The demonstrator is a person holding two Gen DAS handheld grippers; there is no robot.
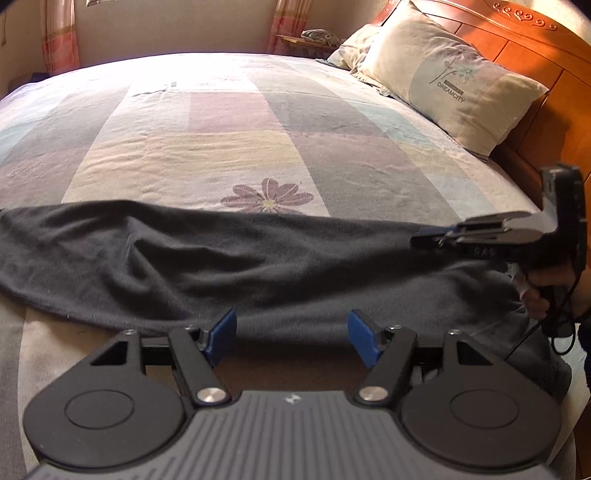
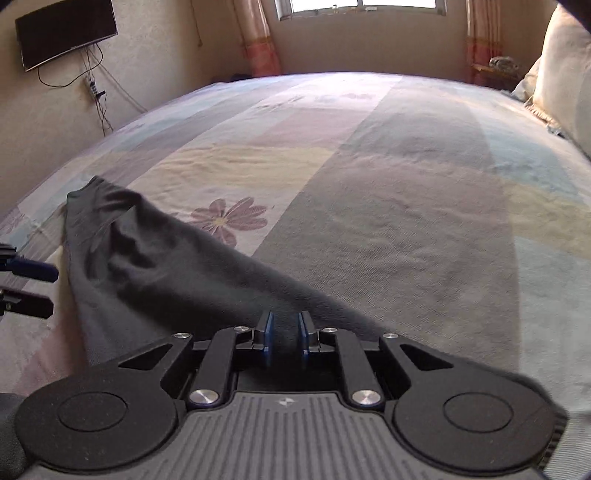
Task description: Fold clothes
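A dark garment point(image 1: 221, 266) lies along the near edge of the patchwork bed point(image 1: 229, 140). The left gripper point(image 1: 291, 338) stands apart and empty; the right gripper point(image 2: 284, 338) is clamped on the garment. Only the left view shows the headboard point(image 1: 524, 55); only the right shows the TV point(image 2: 66, 33).

Both wrist cams look down-forward, close over bed point(image 1: 229, 122), sharing dark garment point(image 1: 221, 258).

Free room: most of the pastel patchwork bedsheet point(image 1: 229, 122) beyond the dark grey knit garment point(image 1: 207, 258) lies bare & flat, open all the way to the far edge. Obstacles: cream printed pillow point(image 1: 454, 85) propped vs the orange wooden headboard point(image 1: 535, 48) blocks the right side. Garment spans the near edge left to right, w/ folds. Right gripper point(image 1: 428, 238) hangs over the garment's right end, close to the left gripper's point(image 1: 291, 332) lane. Black wall TV point(image 2: 66, 33) & cables sit well off the bed.
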